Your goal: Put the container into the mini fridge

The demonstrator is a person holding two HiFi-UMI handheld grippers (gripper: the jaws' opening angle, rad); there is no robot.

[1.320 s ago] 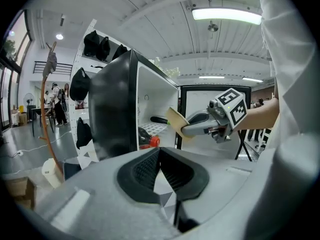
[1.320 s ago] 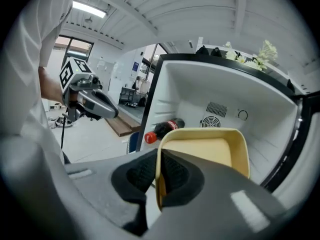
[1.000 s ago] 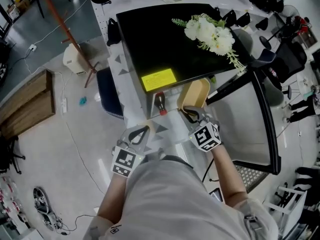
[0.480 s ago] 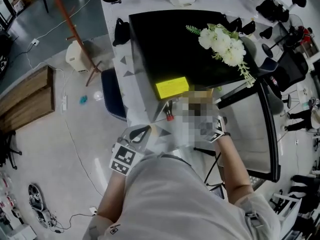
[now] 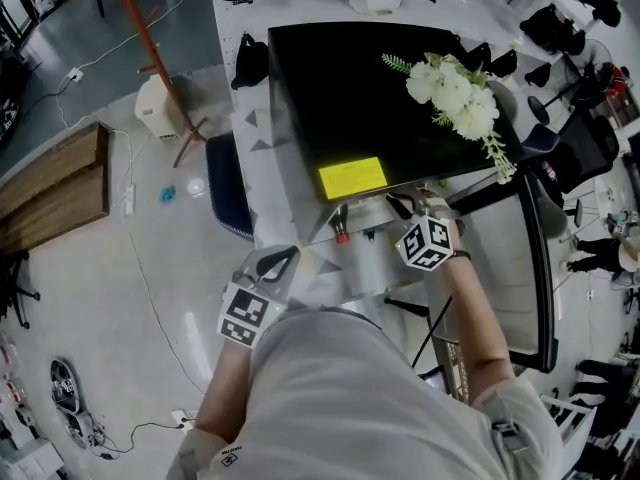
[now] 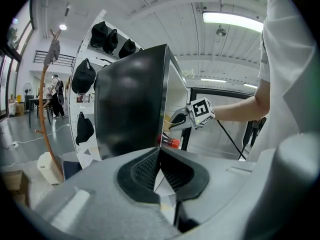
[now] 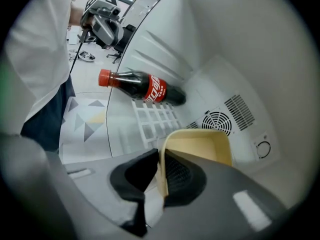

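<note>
The pale yellow container [image 7: 200,144] stands inside the white cavity of the black mini fridge [image 5: 350,98], near the back wall's fan grille. My right gripper [image 7: 159,153] reaches into the opening; its jaws have just been opening, but the pads still touch the near rim between them. In the head view the right gripper [image 5: 405,206] is at the fridge's front edge and the fridge top hides the container. My left gripper [image 5: 280,261] hangs shut and empty to the left of the opening, and its tips [image 6: 159,151] meet.
A cola bottle [image 7: 145,86] with a red cap lies on the wire shelf [image 7: 155,119] inside the fridge. The fridge door [image 5: 510,258] stands open to the right. White flowers [image 5: 450,88] lie on the fridge top. A blue chair [image 5: 225,183] and a coat stand [image 5: 150,58] are at left.
My right gripper has rolled and carried the container forward, from in front of the opening into the fridge. The left gripper has barely shifted.
</note>
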